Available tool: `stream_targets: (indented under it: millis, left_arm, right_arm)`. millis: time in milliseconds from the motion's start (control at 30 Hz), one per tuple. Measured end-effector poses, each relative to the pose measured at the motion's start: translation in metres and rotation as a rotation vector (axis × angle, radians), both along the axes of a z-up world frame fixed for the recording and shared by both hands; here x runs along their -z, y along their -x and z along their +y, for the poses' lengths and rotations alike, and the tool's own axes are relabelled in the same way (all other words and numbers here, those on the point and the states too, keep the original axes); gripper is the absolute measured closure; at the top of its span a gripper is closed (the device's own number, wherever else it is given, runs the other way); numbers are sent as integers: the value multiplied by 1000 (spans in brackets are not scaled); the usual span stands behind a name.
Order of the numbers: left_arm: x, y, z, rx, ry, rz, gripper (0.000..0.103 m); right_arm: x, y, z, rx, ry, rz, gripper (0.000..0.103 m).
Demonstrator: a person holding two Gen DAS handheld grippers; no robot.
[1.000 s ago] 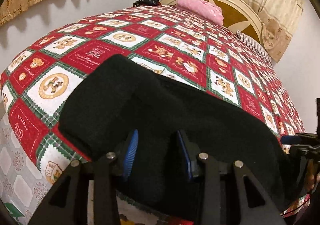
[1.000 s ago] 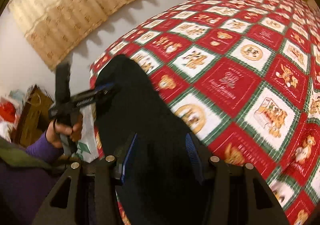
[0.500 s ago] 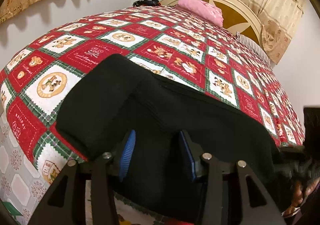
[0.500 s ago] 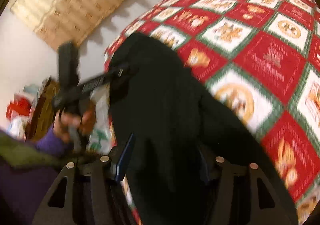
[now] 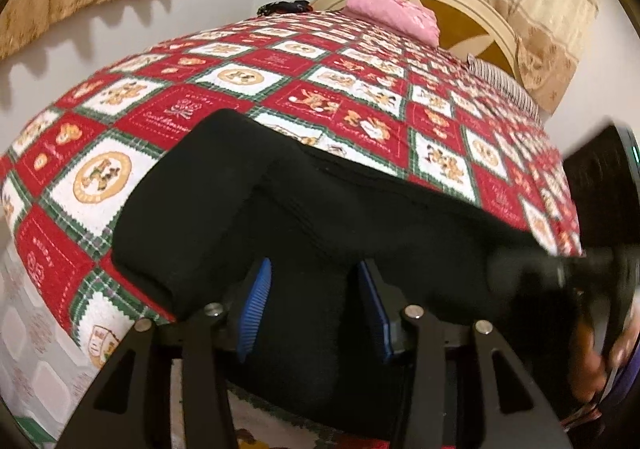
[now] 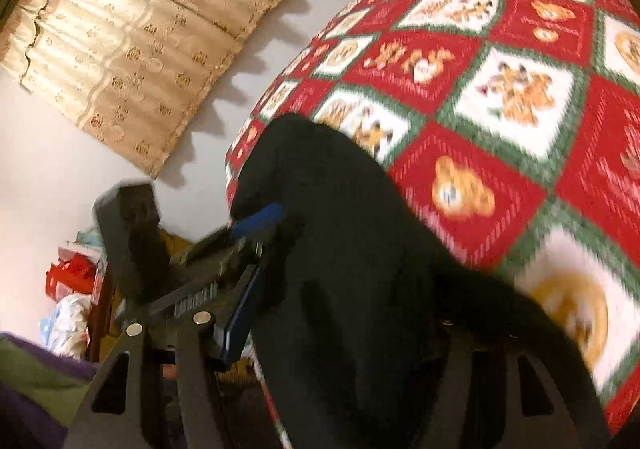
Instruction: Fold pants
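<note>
Two claws at one pair of black pants (image 5: pixel 320 209) on the quilted bed (image 5: pixel 240 77); left claw (image 5: pixel 312 305) clamps fabric between its pads; right claw (image 6: pixel 340 329) opening, cloth draped between.

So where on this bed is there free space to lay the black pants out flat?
The red-and-white patchwork quilt lies bare from the black pants up to the pink pillow by the cream headboard. The near edge is crowded: the pants bunch there between the left gripper and right gripper.
</note>
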State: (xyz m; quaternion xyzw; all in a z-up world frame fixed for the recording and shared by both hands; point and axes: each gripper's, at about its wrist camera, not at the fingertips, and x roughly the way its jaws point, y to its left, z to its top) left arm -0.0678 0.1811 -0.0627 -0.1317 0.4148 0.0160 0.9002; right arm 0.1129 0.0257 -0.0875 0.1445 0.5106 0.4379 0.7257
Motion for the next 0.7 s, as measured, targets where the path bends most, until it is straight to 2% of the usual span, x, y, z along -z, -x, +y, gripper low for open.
stream_targets:
  millis: [100, 300, 367, 400, 467, 500, 533, 600, 700]
  left_arm:
    - [0, 0, 0, 11, -14, 3, 54]
    - [1, 2, 0, 12, -9, -2, 54]
    - [1, 2, 1, 13, -2, -1, 54]
    - [1, 2, 2, 14, 2, -2, 54]
    - [1, 2, 2, 18, 3, -5, 54]
    - [1, 2, 2, 19, 1, -7, 54]
    - [1, 3, 1, 19, -1, -8, 54]
    - [1, 3, 0, 19, -7, -10, 54]
    - [1, 4, 1, 19, -4, -12, 54]
  right_arm:
    - [1, -19, -6, 43, -45, 10, 39]
    - [3, -39, -50, 128, -171, 72, 41]
    - [8, -47, -63, 148, -224, 131, 41]
    - [14, -52, -69, 157, -258, 176, 43]
    - [28, -61, -81, 168, -310, 265, 64]
    - [35, -65, -88, 171, -326, 312, 70]
    - [40, -67, -92, 175, -330, 346, 77]
    - [41, -66, -102, 159, -331, 375, 77]
    - [26, -58, -125, 219, -204, 310, 76]
